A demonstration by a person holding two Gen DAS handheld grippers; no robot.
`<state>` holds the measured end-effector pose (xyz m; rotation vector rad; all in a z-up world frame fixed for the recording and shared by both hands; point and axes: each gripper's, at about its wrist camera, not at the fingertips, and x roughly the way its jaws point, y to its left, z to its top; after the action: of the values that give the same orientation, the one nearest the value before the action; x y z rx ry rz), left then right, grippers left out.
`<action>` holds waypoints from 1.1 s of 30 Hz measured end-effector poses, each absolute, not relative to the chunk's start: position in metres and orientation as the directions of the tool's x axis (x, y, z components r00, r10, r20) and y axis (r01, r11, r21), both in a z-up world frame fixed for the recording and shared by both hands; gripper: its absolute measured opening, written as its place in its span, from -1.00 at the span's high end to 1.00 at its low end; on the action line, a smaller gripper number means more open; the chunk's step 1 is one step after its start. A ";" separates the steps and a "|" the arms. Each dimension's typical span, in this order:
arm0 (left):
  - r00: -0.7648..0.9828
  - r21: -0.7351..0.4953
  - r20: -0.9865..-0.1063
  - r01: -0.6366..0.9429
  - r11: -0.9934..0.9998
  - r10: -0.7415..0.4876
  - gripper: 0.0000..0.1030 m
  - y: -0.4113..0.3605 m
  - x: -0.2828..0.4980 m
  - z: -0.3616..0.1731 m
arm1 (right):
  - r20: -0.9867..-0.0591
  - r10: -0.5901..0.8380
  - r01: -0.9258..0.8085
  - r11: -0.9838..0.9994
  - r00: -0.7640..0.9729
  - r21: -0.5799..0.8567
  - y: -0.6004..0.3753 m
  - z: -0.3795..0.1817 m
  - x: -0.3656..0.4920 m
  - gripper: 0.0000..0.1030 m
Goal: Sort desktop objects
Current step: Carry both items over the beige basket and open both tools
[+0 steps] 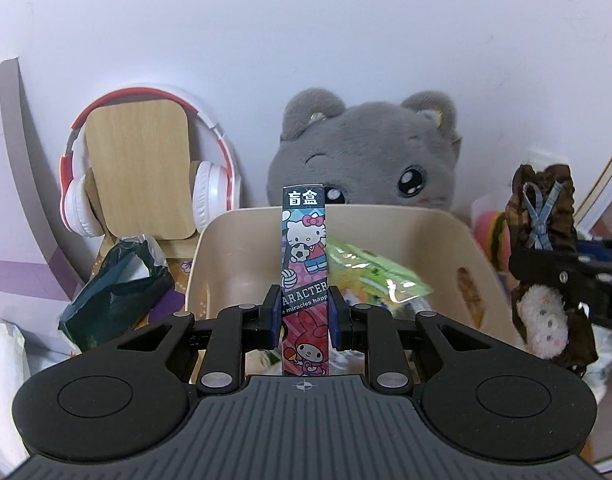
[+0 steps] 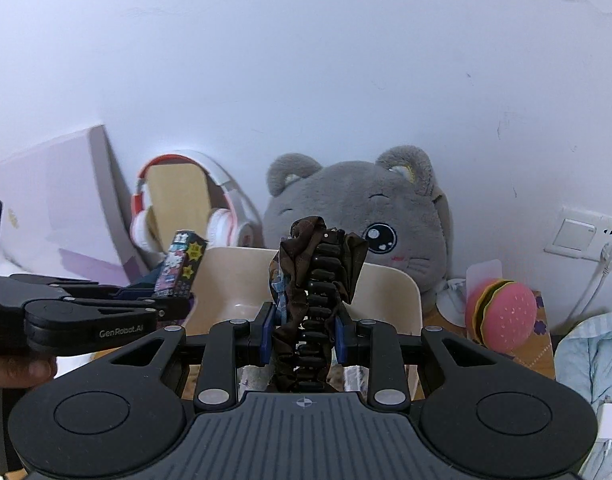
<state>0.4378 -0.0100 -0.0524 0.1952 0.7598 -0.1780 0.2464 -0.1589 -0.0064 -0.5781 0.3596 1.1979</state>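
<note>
Left gripper: the left gripper (image 1: 305, 322) clamps a tall, narrow cartoon-print blind box (image 1: 305, 264), held upright in front of the beige storage bin (image 1: 445, 240).
Right gripper: the right gripper (image 2: 304, 334) is closed on a brown hair claw clip (image 2: 319, 280) wrapped in brown fabric, poised before the same bin (image 2: 397, 292).
Only in the left view: a green foil packet (image 1: 369, 272) lies inside the bin; a dark green bag (image 1: 118, 284) slumps just left of it; a small white plush face (image 1: 543, 320) shows on the clip's underside at the right edge.
Only in the right view: a wall socket with a white plug (image 2: 581, 236), a pink burger toy (image 2: 501, 316), pale blue cloth (image 2: 589, 360) at far right, and a hand (image 2: 18, 368) under the left gripper's handle.
Shared backdrop: a grey plush cat (image 1: 369, 152) sits behind the bin against the white wall; red-and-white headphones (image 1: 146, 168) hang over a wooden stand (image 1: 140, 168).
In the way: each held item blocks the middle of its own camera's view of the bin and the cat.
</note>
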 end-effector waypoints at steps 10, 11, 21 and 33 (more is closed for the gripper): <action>0.681 0.158 -0.731 0.223 0.962 -0.038 0.56 -0.018 0.463 -0.088 | -0.628 0.676 -0.923 0.297 0.385 -0.246 -0.116 -0.049 0.285 0.48; 0.677 0.160 -0.735 0.221 0.962 -0.034 0.56 -0.019 0.465 -0.091 | -0.634 0.666 -0.919 0.304 0.393 -0.251 -0.113 -0.054 0.288 0.48; 0.650 0.175 -0.760 0.231 0.957 -0.017 0.56 -0.024 0.477 -0.112 | -0.661 0.635 -0.916 0.287 0.400 -0.279 -0.100 -0.082 0.305 0.47; 0.636 0.140 -0.771 0.236 0.962 -0.044 -0.88 -0.015 0.471 -0.112 | -0.646 0.639 -0.909 0.299 0.417 -0.290 -0.115 -0.089 0.310 -0.31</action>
<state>0.4709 -0.0154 -0.1124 0.2376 0.8694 -0.1614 0.3095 -0.1146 -0.0889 -0.6940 0.4544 1.0760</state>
